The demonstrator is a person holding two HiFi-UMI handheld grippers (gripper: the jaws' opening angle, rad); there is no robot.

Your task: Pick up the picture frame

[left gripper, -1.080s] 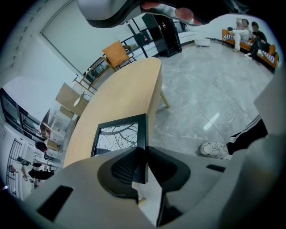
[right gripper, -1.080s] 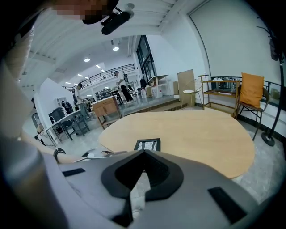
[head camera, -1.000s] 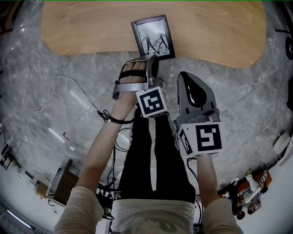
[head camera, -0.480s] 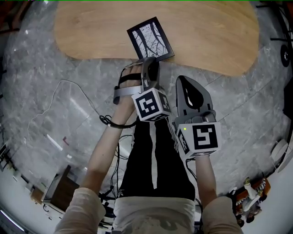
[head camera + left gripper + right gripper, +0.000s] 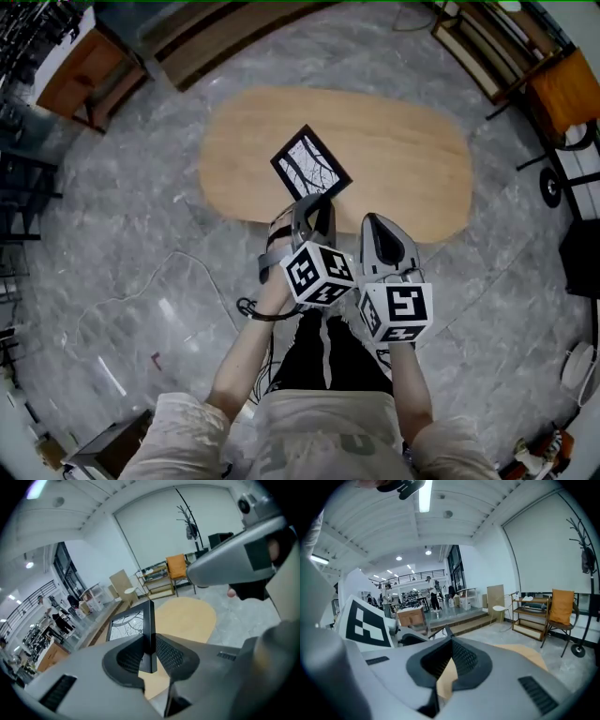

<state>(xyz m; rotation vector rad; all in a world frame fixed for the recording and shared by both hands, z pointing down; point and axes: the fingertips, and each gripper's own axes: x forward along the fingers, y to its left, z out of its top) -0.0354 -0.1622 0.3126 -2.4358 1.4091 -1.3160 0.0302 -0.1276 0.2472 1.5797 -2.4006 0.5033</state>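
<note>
The picture frame (image 5: 310, 167), black-edged with a print of bare branches, hangs tilted over the near side of the oval wooden table (image 5: 403, 159). My left gripper (image 5: 316, 204) is shut on its near edge. In the left gripper view the frame (image 5: 126, 625) stands on edge, its black side clamped between the pads of the left gripper (image 5: 151, 644). My right gripper (image 5: 377, 221) floats just to the right of the left one, apart from the frame. In the right gripper view the right gripper (image 5: 451, 645) has its jaws together, with nothing between them.
The table stands on a grey marble floor. A thin cable (image 5: 141, 291) trails on the floor at left. A wooden cabinet (image 5: 89, 70) stands at far left, with shelving (image 5: 487, 42) and an orange chair (image 5: 567, 89) at far right. People stand far off in the hall (image 5: 433, 595).
Both grippers have risen well above the table. The frame has come up off the tabletop in the left gripper and tilted. The table now looks smaller and farther below.
</note>
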